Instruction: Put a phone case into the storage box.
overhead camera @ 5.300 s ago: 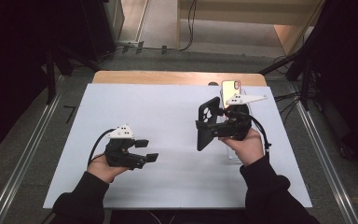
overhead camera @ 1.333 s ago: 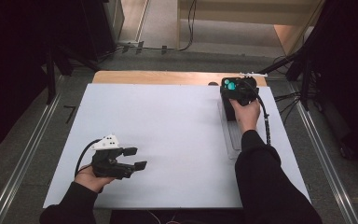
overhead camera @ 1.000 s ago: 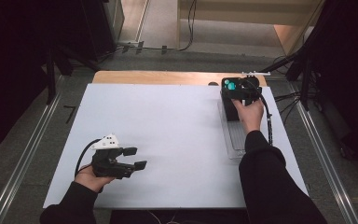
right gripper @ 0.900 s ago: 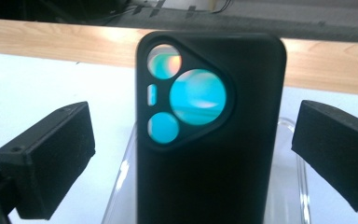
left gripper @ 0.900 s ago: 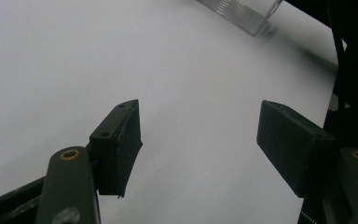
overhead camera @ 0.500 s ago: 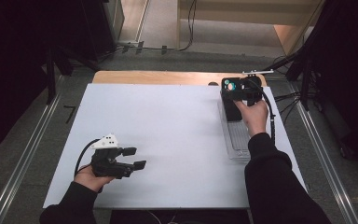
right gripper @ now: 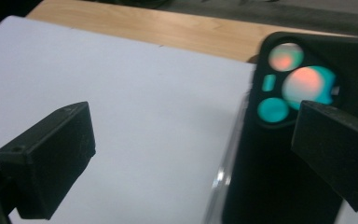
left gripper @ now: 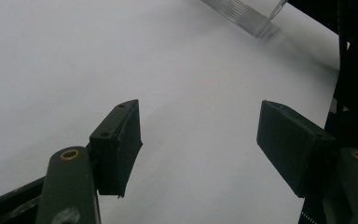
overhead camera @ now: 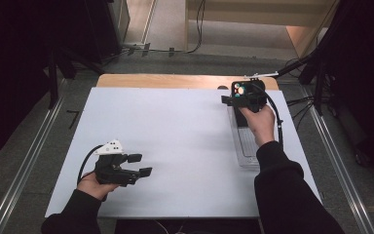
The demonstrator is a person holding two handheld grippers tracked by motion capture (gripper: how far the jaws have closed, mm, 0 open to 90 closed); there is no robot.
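A black phone [overhead camera: 241,89] with teal camera lenses lies at the far end of a clear plastic tray [overhead camera: 246,146] on the right of the white table [overhead camera: 175,131]. My right gripper [overhead camera: 239,98] hovers over that end, open. In the right gripper view the phone [right gripper: 270,158] sits at the right, partly behind the right jaw, and my right gripper [right gripper: 198,130] has bare table between its jaws. My left gripper [overhead camera: 140,165] rests at the near left, open and pointing right. In the left gripper view, nothing is between the jaws of my left gripper [left gripper: 198,126].
A wooden strip [overhead camera: 175,80] runs along the table's far edge, seen again as the wooden strip [right gripper: 168,32]. Metal rails [overhead camera: 24,161] flank the table on the floor. A corner of the clear tray [left gripper: 247,14] shows far off in the left gripper view.
My right hand has moved toward the far edge along the tray and risen a little. The left gripper has stayed where it was.
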